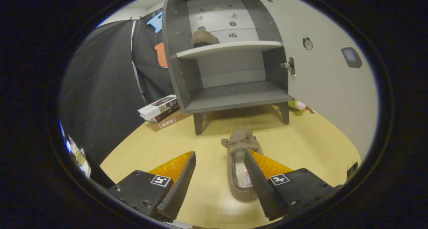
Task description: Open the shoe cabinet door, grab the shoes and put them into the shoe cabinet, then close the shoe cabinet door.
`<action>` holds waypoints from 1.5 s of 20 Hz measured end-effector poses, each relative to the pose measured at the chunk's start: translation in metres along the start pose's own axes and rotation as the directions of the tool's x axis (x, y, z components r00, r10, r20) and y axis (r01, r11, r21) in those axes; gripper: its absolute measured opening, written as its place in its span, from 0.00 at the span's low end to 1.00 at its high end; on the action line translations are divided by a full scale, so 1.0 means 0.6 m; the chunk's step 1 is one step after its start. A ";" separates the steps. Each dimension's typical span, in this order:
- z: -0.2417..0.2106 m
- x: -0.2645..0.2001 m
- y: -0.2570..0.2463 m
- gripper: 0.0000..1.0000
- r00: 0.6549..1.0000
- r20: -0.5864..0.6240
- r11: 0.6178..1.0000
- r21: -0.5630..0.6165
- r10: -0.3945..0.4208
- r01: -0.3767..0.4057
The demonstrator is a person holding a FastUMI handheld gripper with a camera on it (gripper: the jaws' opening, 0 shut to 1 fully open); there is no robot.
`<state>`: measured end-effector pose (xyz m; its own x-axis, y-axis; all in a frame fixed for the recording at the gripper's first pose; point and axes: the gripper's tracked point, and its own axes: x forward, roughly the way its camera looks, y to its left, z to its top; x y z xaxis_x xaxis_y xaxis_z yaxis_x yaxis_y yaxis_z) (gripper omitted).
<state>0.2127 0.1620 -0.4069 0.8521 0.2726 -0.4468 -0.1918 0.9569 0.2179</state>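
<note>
Gripper view: gripper (219,175) fingers spread wide, gripping nothing.
Slipper (239,162): fuzzy brown, bow-topped, between fingers toward 1 o'clock.
Cabinet (230,65): grey, open, 12 o'clock; 1 slipper (203,38) shelved.
Books (160,112): writing illegible.

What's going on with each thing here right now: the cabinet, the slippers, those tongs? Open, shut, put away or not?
Shoe cabinet: open, its door swung wide to the right.
Slipper on the upper shelf: already put away.
Slipper on the table: not yet stored, lying between the tongs' fingers, toe toward the cabinet.
Tongs: open, holding nothing; right finger overlaps the slipper's edge.
Books: stacked beside the cabinet.
</note>
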 end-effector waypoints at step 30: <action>0.159 -0.106 0.035 0.07 0.995 0.102 0.978 -0.207 -0.017 0.038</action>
<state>0.2012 0.1554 -0.2911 0.9006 0.2443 -0.3596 -0.2556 0.9666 0.0164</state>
